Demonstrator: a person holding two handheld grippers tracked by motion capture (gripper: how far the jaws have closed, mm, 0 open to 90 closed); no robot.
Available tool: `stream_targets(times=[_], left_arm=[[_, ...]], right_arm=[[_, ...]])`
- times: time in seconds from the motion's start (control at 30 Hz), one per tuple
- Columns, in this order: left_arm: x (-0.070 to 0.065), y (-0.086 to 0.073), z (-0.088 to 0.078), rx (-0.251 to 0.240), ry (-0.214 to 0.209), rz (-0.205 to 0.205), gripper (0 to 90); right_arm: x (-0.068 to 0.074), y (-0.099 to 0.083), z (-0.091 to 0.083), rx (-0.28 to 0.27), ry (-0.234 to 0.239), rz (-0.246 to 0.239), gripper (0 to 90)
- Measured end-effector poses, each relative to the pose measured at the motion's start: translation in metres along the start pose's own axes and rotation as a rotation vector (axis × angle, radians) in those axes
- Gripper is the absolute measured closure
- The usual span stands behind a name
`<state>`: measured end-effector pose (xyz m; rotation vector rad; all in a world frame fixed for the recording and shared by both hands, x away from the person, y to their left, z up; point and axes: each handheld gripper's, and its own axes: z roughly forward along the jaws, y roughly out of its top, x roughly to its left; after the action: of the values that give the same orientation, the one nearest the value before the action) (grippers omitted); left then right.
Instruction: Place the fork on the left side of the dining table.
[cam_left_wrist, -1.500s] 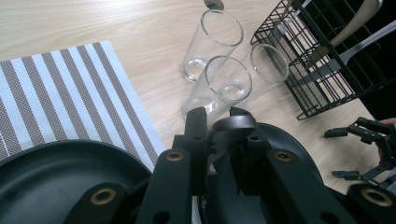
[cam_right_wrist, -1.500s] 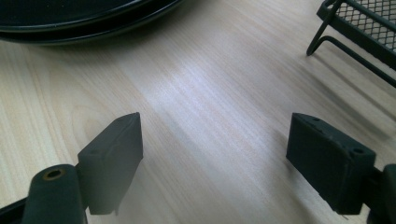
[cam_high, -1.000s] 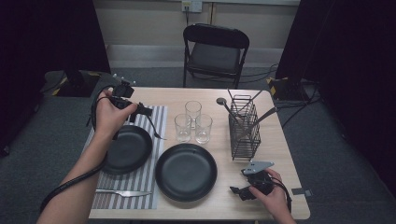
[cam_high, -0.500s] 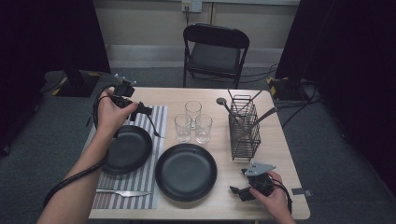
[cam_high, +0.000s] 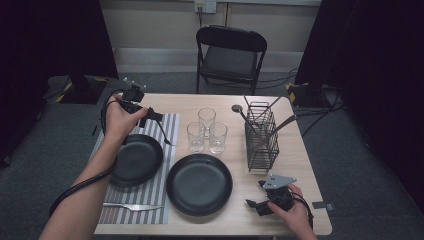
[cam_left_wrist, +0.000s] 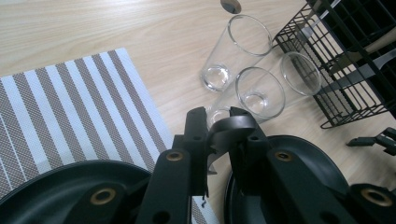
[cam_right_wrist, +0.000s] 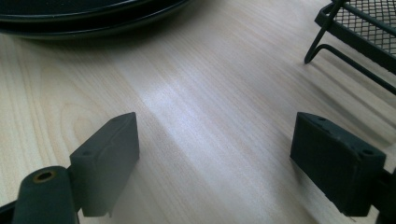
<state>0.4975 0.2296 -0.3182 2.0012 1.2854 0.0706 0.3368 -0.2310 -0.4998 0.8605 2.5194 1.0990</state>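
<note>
My left gripper (cam_high: 154, 117) hovers over the far part of the striped placemat (cam_high: 167, 131), shut on a thin dark utensil (cam_high: 167, 135) that hangs down toward the left black plate (cam_high: 136, 161). In the left gripper view the utensil's curved dark handle (cam_left_wrist: 229, 131) is pinched between the jaws of the left gripper (cam_left_wrist: 219, 125). My right gripper (cam_high: 256, 205) lies near the table's front right edge. Its jaws are open, and in the right gripper view the right gripper (cam_right_wrist: 215, 154) has only bare wood between them.
A second black plate (cam_high: 199, 184) sits at the front middle. Three clear glasses (cam_high: 206, 131) stand behind it. A black wire caddy (cam_high: 262, 136) with utensils stands at the right. A knife (cam_high: 131, 206) lies on the placemat's near end. A folding chair (cam_high: 230, 52) stands beyond the table.
</note>
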Motion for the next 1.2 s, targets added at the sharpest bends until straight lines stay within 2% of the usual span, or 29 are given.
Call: stream_targets(times=[0.53, 0.77, 1.2], left_arm=[[0.008, 0.004, 0.011, 0.009, 0.004, 0.003, 77.9], [0.015, 0.006, 0.015, 0.011, 0.026, 0.006, 77.8], [0.019, 0.011, 0.023, 0.02, 0.033, 0.013, 77.9]], right_arm=[[0.0, 0.0, 0.0, 0.0, 0.0, -0.001, 14.6], [0.0, 0.0, 0.0, 0.0, 0.0, 0.0, 14.6], [0.0, 0.0, 0.0, 0.0, 0.0, 0.0, 14.6]])
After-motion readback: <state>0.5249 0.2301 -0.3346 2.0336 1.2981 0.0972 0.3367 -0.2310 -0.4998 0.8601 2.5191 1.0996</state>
